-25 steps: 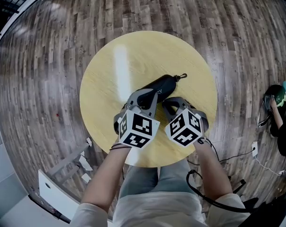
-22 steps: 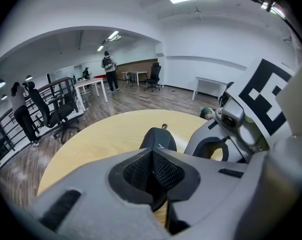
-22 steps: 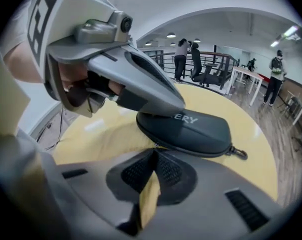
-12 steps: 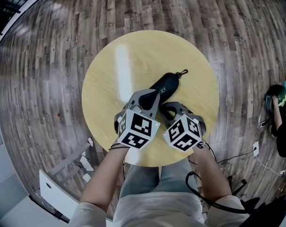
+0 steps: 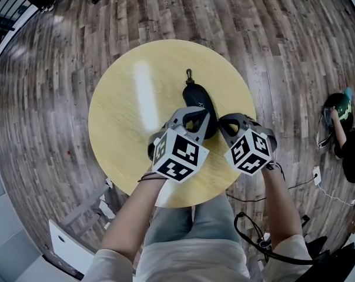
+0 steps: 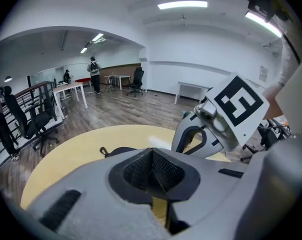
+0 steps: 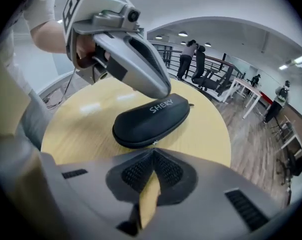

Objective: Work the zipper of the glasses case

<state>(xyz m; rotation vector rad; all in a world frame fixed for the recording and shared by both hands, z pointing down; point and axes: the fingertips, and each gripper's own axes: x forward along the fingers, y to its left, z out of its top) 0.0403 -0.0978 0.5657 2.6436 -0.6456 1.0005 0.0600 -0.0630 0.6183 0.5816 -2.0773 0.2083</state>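
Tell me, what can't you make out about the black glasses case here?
- Head view: the left tool covers the near end of the black oval glasses case.
- Left gripper view: that tool's grey body hides nearly all of it.
- Right gripper view: the case's own bulk hides its far-side zipper.

Left hand-held gripper (image 5: pixel 192 119) & right hand-held gripper (image 5: pixel 227 124): grey, b&w marker cubes (image 5: pixel 178 154); white sleeves (image 5: pixel 110 266), grey trousers (image 5: pixel 177 228) (black cable (image 5: pixel 246 235) too).

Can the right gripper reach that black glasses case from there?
Probably yes: the black zippered glasses case lies just ahead of the right gripper, nothing between them, though its jaws look shut.
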